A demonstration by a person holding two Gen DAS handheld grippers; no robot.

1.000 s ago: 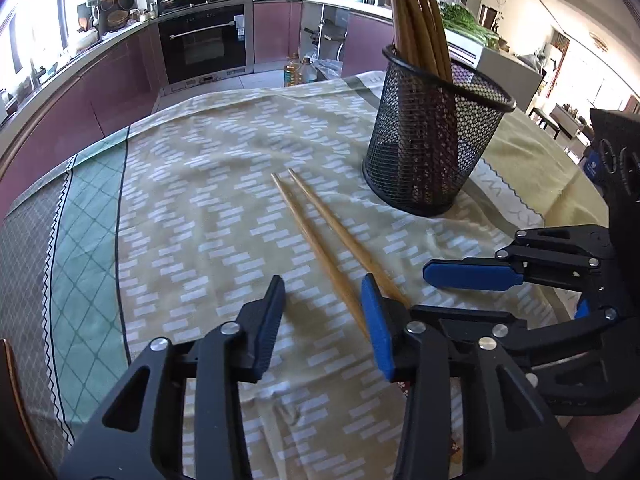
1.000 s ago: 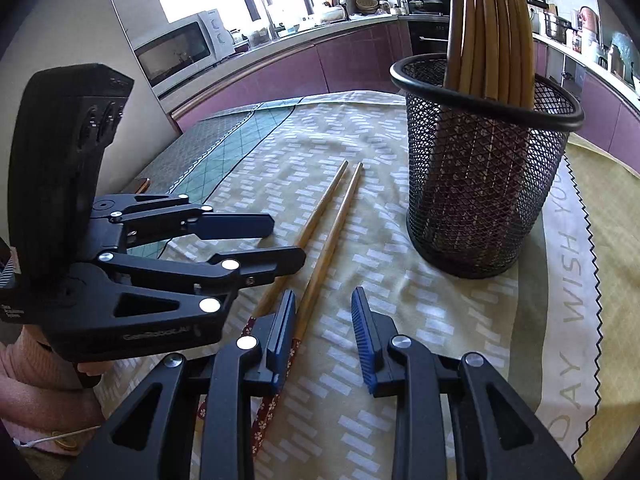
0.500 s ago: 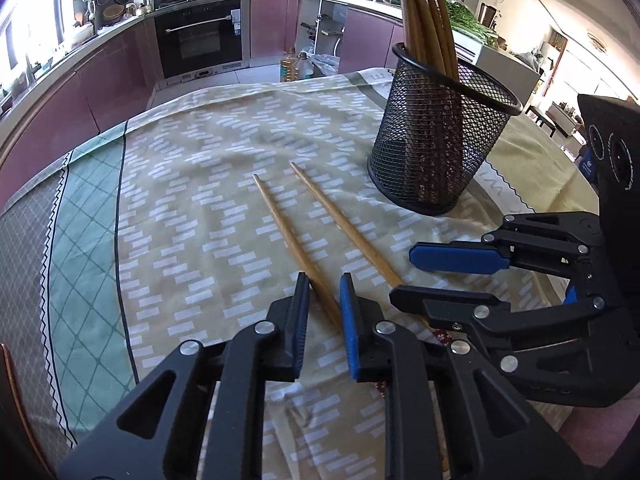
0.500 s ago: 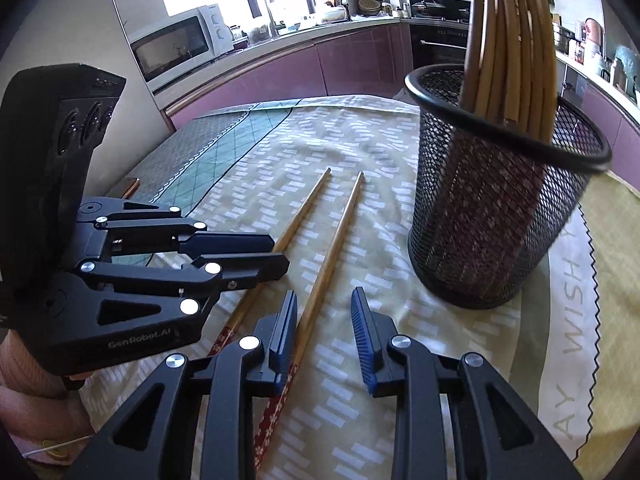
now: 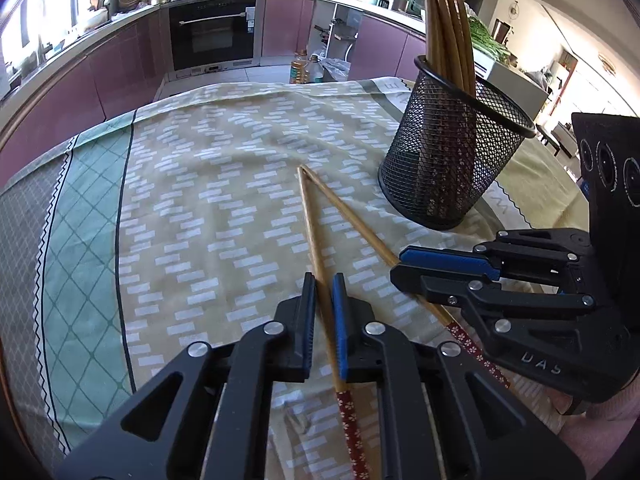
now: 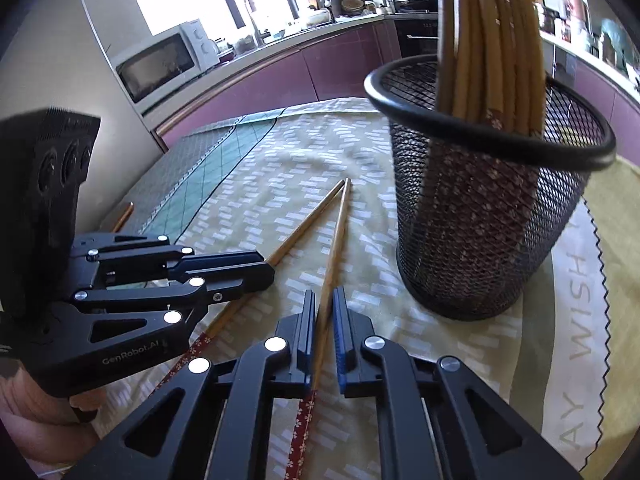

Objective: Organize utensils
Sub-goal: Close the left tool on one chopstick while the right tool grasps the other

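- Black mesh holder [image 6: 480, 216] upright toward the far right edge of the tablecloth [image 5: 200, 200], packed with bamboo chopsticks [image 6: 492, 40], tops cut off by the frame.
- Left gripper [image 5: 322, 300] just closed, clamped on 1 loose chopstick [image 5: 310, 220].
- Right gripper [image 6: 323, 312] just closed, clamped on the other chopstick [image 6: 338, 232].
- Tips touching near the cloth's middle; red patterned ends partly hidden beneath the tongs.
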